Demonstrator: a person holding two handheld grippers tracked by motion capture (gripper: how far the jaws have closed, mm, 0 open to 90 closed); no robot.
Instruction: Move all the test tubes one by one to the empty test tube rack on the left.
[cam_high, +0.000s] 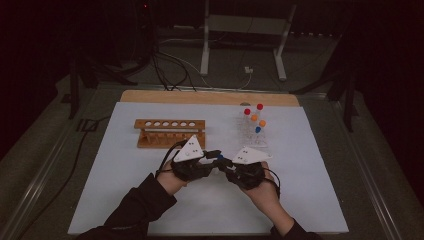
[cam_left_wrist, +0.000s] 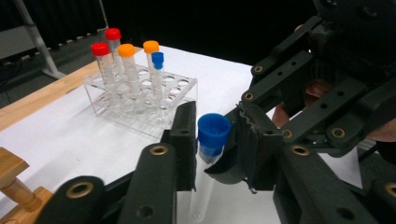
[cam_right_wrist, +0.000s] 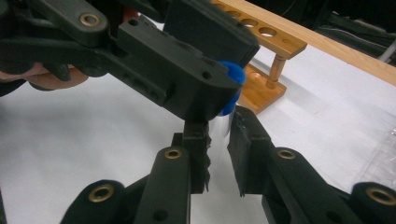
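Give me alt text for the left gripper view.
Two black grippers meet over a white table, both gripping a clear tube with a blue cap. Behind, a clear rack holds five capped tubes: two red, two orange, one blue.

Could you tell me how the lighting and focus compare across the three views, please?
High view: dim, with a dark background beyond the white mat. Left gripper view: brighter, blue-capped tube sharp, near jaws blurred. Right gripper view: close black jaws soft, wooden rack fairly clear.

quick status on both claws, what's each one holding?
Left claw: shut on the blue cap of the tube.
Right claw: shut on the clear tube body below that cap.
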